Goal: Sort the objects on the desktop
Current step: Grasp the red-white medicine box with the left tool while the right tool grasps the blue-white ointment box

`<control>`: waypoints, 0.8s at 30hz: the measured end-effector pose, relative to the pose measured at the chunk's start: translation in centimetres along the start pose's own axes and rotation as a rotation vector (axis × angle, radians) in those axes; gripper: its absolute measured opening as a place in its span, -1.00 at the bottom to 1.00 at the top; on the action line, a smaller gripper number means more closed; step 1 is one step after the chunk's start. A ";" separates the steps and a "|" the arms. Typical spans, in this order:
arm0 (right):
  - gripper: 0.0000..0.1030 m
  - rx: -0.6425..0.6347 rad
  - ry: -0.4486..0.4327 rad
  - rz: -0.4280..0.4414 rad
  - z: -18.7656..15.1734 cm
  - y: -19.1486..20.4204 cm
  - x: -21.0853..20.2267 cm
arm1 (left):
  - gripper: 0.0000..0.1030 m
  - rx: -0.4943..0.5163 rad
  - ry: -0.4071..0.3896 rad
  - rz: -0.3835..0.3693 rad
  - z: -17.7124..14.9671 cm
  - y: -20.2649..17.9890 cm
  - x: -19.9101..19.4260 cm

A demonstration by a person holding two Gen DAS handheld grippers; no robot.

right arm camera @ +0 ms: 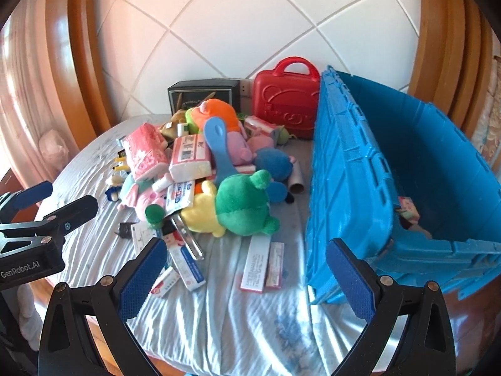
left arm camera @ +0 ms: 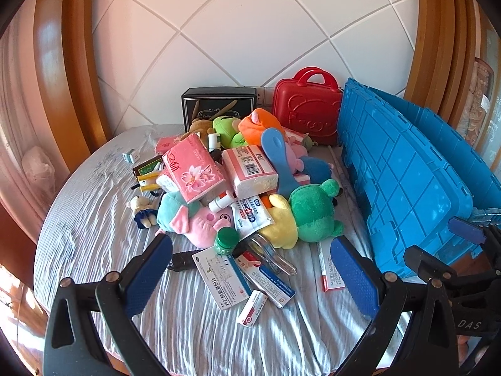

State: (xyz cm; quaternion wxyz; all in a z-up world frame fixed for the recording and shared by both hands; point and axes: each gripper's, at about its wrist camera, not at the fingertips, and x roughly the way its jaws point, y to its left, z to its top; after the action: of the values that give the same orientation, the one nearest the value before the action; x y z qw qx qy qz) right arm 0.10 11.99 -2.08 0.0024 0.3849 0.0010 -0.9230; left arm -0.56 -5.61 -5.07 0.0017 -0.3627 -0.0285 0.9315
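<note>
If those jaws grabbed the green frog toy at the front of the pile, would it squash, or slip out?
The green frog toy looks plush and stuffed, so it would probably squash and feel light for its bulk. Its fuzzy fabric should grip rather than slip. It leans on the yellow toy, which might shift when the frog is lifted. It is unlikely to break.

Home: plush toys [left arm camera: 313, 213], tissue packs [left arm camera: 195, 169]

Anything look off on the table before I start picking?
The blue crate has one lid flap standing upright beside the heap. A blue spoon lies across the plush toys, and medicine boxes are scattered loose on the cloth.
</note>
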 end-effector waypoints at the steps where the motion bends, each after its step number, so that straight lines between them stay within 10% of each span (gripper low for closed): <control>1: 1.00 -0.006 0.006 0.012 0.0 0.1 0.4 | 0.99 -0.006 0.004 0.005 -0.2 0.5 0.3; 13: 1.00 -0.076 0.186 0.182 -2.7 1.2 9.9 | 0.93 -0.104 0.288 0.130 -7.9 4.9 9.8; 18: 0.99 -0.102 0.254 0.205 -4.2 1.3 13.9 | 0.74 -0.087 0.348 0.074 -10.7 3.1 12.6; 24: 0.27 -0.114 0.349 0.197 -6.3 1.6 17.0 | 0.40 0.049 0.439 0.020 -13.4 -0.2 16.7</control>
State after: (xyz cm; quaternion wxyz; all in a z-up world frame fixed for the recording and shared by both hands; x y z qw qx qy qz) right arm -7.37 10.32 -18.58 0.1144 0.5364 0.0157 -0.8360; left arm -3.81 -4.35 -26.23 0.0072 -0.5568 -0.0013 0.8306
